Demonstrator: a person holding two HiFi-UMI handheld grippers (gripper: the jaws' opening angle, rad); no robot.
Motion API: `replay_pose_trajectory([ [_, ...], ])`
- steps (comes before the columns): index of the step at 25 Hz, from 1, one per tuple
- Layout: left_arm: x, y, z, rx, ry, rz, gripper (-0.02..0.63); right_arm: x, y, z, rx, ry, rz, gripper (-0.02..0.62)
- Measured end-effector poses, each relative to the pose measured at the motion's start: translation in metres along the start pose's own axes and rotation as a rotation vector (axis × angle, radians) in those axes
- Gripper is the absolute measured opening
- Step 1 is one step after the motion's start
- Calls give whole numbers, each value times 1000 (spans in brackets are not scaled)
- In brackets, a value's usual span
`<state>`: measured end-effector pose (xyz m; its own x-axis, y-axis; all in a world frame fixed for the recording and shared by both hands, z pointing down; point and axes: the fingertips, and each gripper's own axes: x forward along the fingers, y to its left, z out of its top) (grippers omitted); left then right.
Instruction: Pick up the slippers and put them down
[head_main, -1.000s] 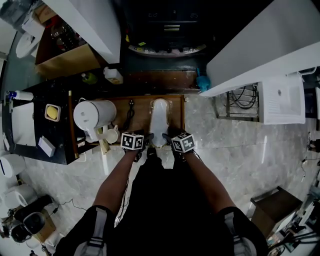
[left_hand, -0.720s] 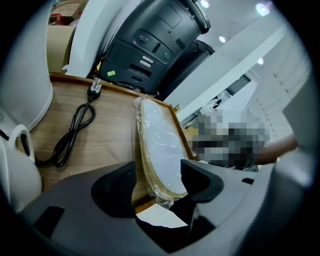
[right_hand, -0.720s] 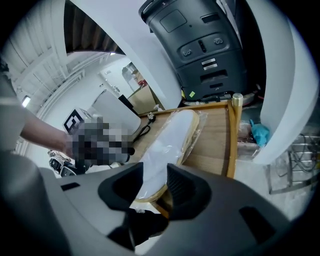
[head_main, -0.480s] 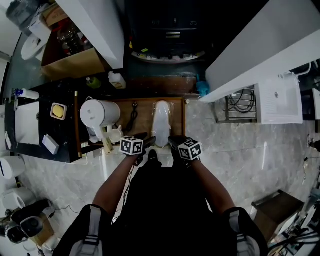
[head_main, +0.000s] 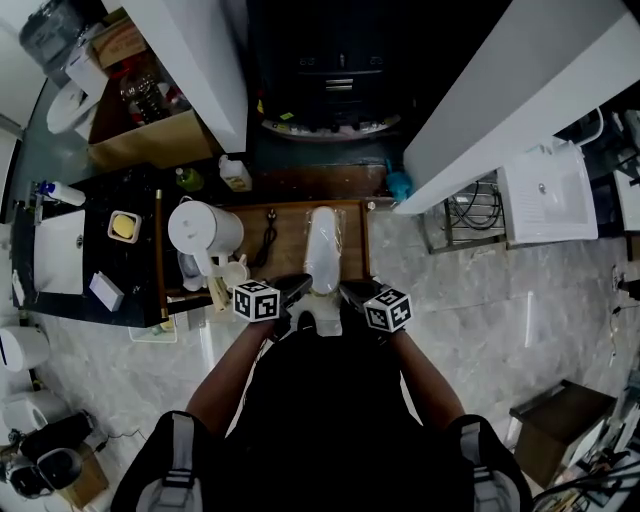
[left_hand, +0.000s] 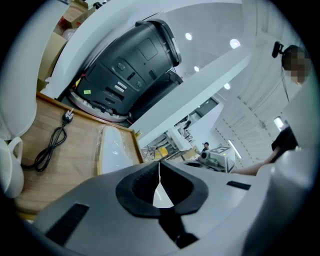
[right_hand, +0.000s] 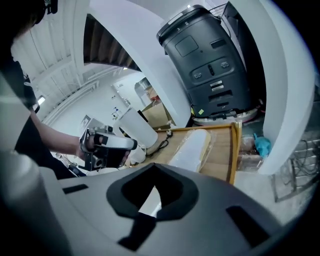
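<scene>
- Jaws of the left gripper (left_hand: 159, 170) are together, having just been closing. A thin white sliver shows in the gap behind the tips, and I cannot tell what it is.
- The right gripper (right_hand: 155, 175) is also closed, tip to tip, with a similar white patch in the gap behind its tips.
- In the head view the two grippers sit just near of the tray (head_main: 364, 240), left and right of its near edge, angled in toward each other.
- The slipper (head_main: 322, 250) is white and in clear wrap. It lies flat, lengthwise near to far, on the right half of the wooden tray. Both gripper views show it on the wood beyond the tips.
- A cup (head_main: 233, 273) stands at the tray's near left corner, with a white kettle (head_main: 205, 228) just beyond it.
- A black cord (head_main: 268, 235) lies on the tray between the kettle and the slipper.
- A white bottle (head_main: 236, 175) stands beyond the tray's far left corner, and a teal thing (head_main: 398, 185) lies off its far right corner.
- A black machine (head_main: 330, 60) stands farthest off, between two slanting white beams.
</scene>
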<state>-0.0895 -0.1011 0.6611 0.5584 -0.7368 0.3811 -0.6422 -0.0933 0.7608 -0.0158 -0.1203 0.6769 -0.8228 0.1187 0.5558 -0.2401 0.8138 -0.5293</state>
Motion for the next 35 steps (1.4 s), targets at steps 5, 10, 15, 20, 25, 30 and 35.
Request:
replay_pose_trajectory([
  [5,-14,-29,1,57,-10,-64,11,-10,26,3,-37,-40,10,8],
  [10,-34,-56,3,156,-28,-113,11,-19,48,10,-107,-77,-10,6],
  [15,-50,-68,1,206,-42,-124,11,-22,64,13,-150,-88,-12,6],
  [20,-61,-73,-2,229,-45,-130,11,-24,74,16,-166,-103,-20,6],
  [25,-65,-77,-6,244,-38,-142,11,-24,80,11,-164,-109,-23,6],
  [30,-66,-80,-7,257,-34,-146,11,-25,83,9,-165,-115,-25,6],
  [35,-68,-82,-9,258,-36,-145,11,-25,86,7,-173,-113,-21,6],
])
